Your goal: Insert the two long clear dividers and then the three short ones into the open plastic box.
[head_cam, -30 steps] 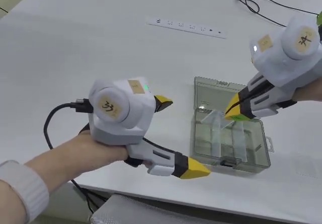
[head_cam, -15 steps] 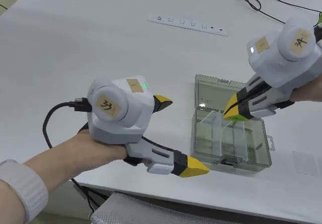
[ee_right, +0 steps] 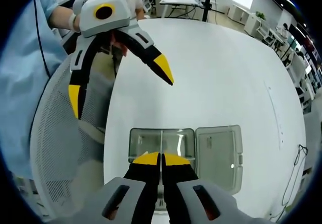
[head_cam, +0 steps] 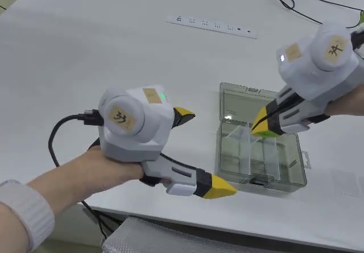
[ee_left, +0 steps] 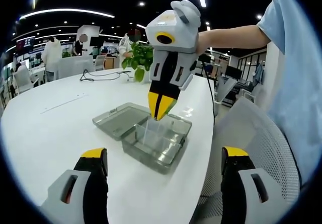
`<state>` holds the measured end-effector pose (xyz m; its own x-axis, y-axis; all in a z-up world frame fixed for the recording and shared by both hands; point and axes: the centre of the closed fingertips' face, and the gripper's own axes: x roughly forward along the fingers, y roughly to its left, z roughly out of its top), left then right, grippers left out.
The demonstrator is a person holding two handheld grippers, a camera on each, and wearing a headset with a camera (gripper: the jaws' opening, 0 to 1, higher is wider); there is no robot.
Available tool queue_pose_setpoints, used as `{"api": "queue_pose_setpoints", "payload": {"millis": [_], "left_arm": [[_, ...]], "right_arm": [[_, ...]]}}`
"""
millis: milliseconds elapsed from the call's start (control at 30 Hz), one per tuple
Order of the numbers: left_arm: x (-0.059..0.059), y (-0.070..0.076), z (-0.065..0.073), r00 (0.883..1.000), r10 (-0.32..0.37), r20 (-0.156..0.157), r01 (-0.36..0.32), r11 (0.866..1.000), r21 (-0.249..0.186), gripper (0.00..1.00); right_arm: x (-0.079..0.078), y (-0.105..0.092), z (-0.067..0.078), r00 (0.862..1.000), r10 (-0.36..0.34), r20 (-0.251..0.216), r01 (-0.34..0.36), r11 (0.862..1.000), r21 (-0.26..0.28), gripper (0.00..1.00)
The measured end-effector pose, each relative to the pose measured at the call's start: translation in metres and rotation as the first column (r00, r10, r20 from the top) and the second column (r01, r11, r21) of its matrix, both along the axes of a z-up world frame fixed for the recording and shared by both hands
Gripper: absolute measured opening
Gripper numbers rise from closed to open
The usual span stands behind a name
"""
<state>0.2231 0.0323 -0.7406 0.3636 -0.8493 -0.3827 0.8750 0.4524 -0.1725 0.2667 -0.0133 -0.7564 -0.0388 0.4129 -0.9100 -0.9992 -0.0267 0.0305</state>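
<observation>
A white bench (head_cam: 85, 48) seen from above. At the near left, a hand (head_cam: 108, 170) holds the left gripper (head_cam: 202, 150), its yellow-tipped jaws spread wide apart and holding nothing. Just to its right, near the front edge, the clear plastic box (head_cam: 287, 176) lies open, its lid (head_cam: 244, 102) flat on the far side. A clear divider (head_cam: 240, 135) stands tilted inside. The right gripper (head_cam: 261, 127) points down into the box with its jaws pressed together at the divider's top edge; whether they pinch it is unclear. A power strip (head_cam: 211, 27) lies far back.
</observation>
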Motion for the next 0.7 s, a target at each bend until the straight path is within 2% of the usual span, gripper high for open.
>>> {"api": "queue_pose_setpoints", "payload": {"millis": [700], "left_arm": [[-0.002, 0.004, -0.005, 1.000, 0.004, -0.017, -0.004, 1.000, 0.006, 0.94]], "right_arm": [[0.000, 0.010, -0.018, 1.000, 0.010, -0.004, -0.010, 1.000, 0.008, 0.02]]}}
